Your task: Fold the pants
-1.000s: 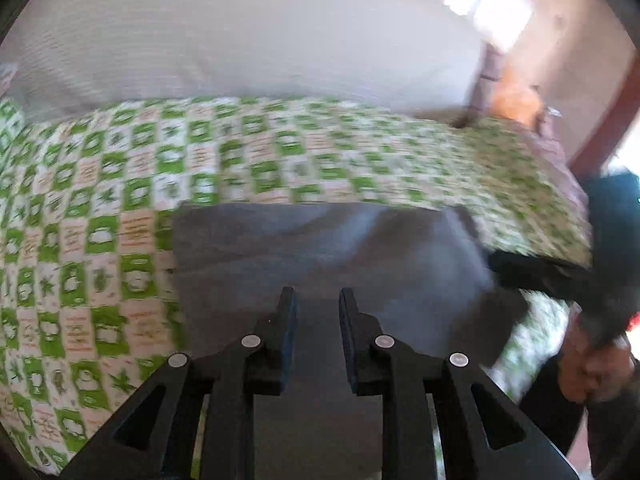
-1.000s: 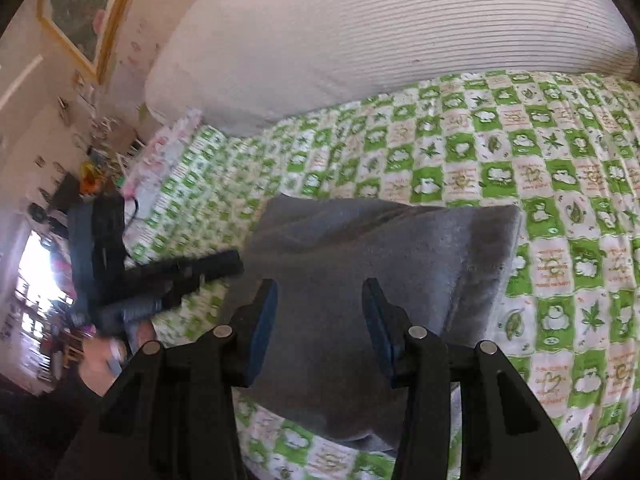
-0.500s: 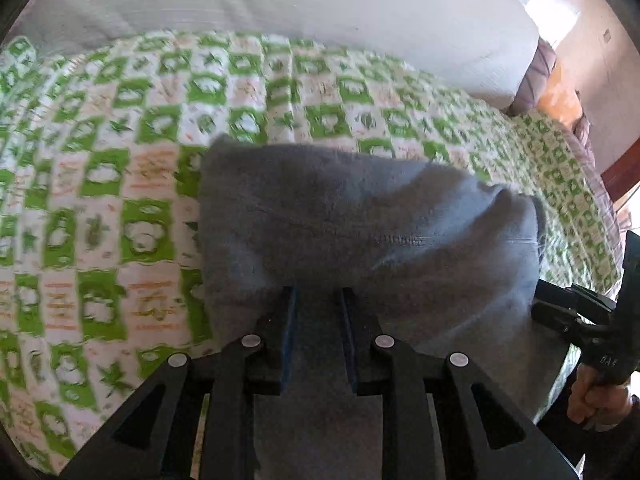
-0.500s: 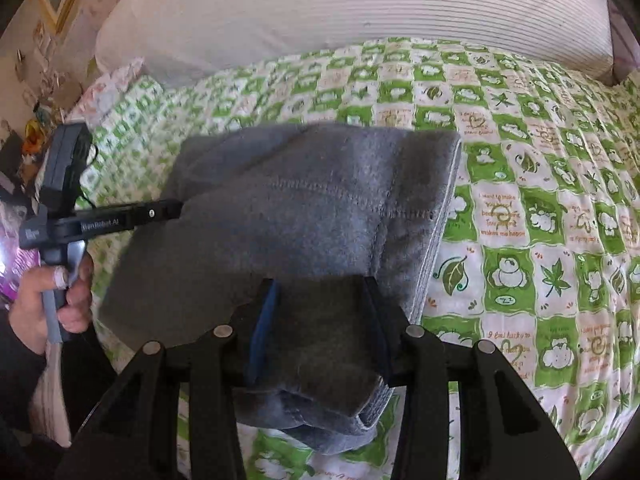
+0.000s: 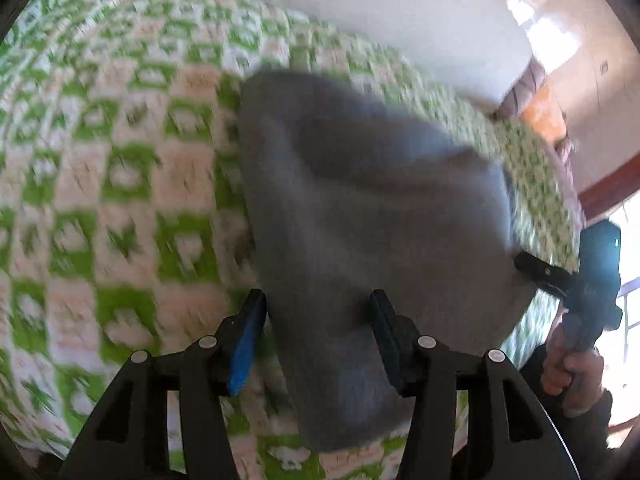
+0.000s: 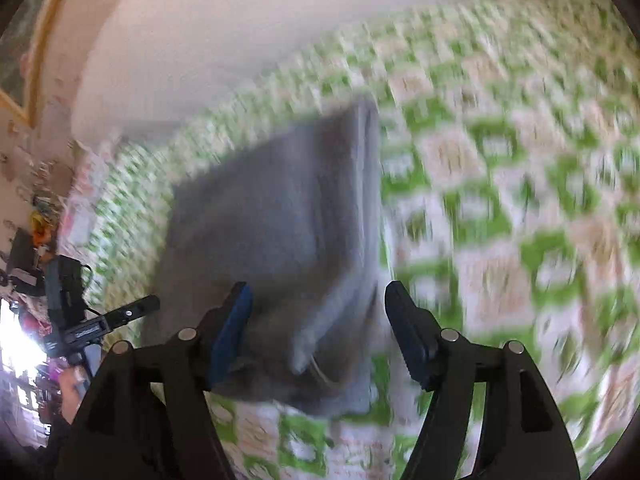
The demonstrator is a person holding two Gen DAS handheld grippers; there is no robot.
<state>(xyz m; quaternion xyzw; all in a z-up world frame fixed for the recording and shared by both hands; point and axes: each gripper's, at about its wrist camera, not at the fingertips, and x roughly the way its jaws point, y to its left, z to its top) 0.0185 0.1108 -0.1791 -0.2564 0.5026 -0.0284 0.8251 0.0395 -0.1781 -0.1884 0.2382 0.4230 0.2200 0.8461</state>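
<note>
Now both claws, left claw (image 5: 318,332) and right claw (image 6: 318,328), have just been opening, released around the pants (image 5: 372,216). Soft and limp, they seem best pinched at an edge.

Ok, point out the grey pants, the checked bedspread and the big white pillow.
grey pants (image 5: 372,208): left wrist view, middle of the folded cloth.
checked bedspread (image 5: 120,168): left wrist view, bare patch beside the pants.
white pillow (image 6: 224,40): right wrist view, its front face.

No text, label or number can be read. The green-and-white bedspread (image 5: 120,184) has small printed squares, but blur smears whatever they carry. The other gripper's arm (image 6: 100,326) bears a pale mark, too small and blurred to make out.
</note>
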